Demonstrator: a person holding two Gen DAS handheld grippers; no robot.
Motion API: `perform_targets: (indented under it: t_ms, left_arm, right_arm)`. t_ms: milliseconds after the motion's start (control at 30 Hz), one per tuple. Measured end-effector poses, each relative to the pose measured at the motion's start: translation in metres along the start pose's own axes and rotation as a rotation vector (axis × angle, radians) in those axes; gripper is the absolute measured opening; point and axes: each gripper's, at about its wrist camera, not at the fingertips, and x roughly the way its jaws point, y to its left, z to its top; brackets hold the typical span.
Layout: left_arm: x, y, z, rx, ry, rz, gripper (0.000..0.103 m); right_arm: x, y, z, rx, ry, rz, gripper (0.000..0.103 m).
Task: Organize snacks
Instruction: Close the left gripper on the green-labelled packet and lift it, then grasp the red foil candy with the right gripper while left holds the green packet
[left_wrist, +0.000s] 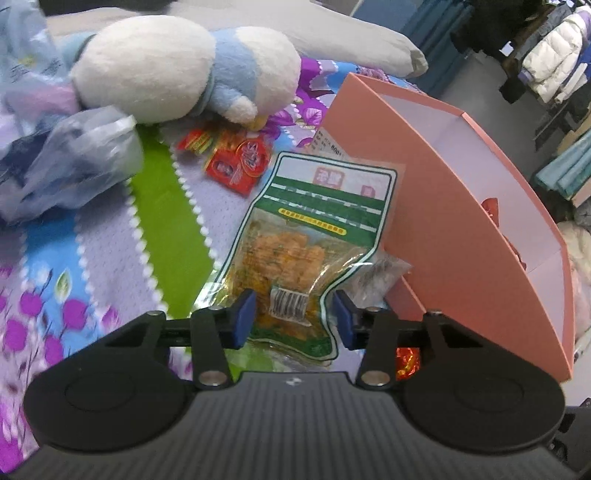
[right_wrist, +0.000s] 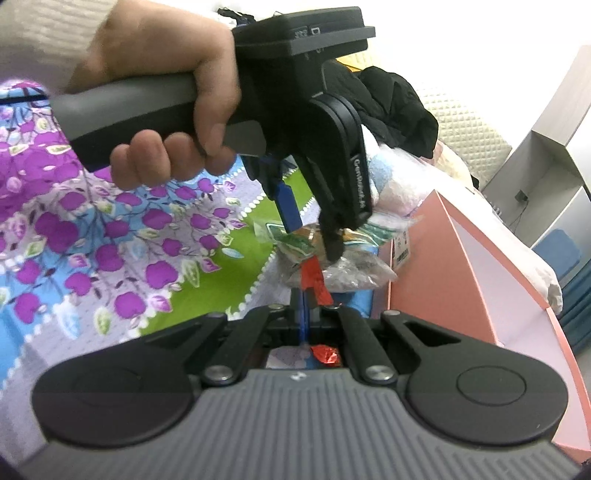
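Item: snack bag (left_wrist: 295, 240), green print over a clear window of orange pieces, lying on the bed (left_wrist: 110, 258) with its top edge leaning on the outer wall of the pink box (left_wrist: 461, 229). Left gripper (left_wrist: 292, 319): open, blue pads standing either side of the bag's barcoded lower end, not clamped on it (left pad at the bag's edge, contact not certain). Right gripper (right_wrist: 308, 314): fingers drawn close together, seemingly pinched on a red wrapper (right_wrist: 314, 275) that sticks up from between them, just beside the box's near corner. Step in hand, as judged: take the bag and put it in the box. To do well: close squarely across the filled part rather than the thin sealed margin, since slick film is likely to slide out; lift high enough to clear the box's wall, which the bag touches and may drag; hold the right gripper aside to avoid fouling the left. Box: open, pale inside, something red already in it. Also on the bed: red sweet packets (left_wrist: 229, 158) beyond the bag, a white-and-blue plush toy (left_wrist: 177, 70), a crumpled plastic bag (left_wrist: 74, 166), a grey pillow (left_wrist: 351, 40). Bed cover: patchwork of purple flowers, blue and green bands, soft and uneven. Room: hanging clothes (left_wrist: 550, 66) in the distance, a pale shelf unit (right_wrist: 546, 147) past the box.
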Motion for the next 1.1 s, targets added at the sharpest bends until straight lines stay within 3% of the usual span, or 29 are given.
perform_targets:
  t_ms: [133, 367, 633, 933, 1100]
  left_arm:
    - [-0.02, -0.008, -0.019, 0.003, 0.002, 0.029, 0.046]
    - [-0.066, -0.012, -0.055, -0.08, -0.041, 0.084, 0.045]
    - [-0.121, -0.038, -0.118, -0.146, -0.105, 0.216, 0.045]
    - [-0.158, -0.053, -0.182, -0.275, -0.164, 0.252, 0.045]
    - [-0.166, -0.059, -0.205, -0.337, -0.177, 0.272, 0.045]
  right_arm:
    - [-0.015, 0.004, -0.001, -0.003, -0.006, 0.015, 0.002]
    - [-0.045, 0.013, -0.005, -0.024, -0.017, 0.068, 0.002]
    - [-0.084, 0.022, -0.014, 0.001, -0.012, 0.125, 0.003]
    - [-0.106, 0.034, -0.024, 0.027, -0.012, 0.208, 0.004]
    - [-0.099, 0.028, -0.028, 0.19, 0.049, 0.272, 0.006]
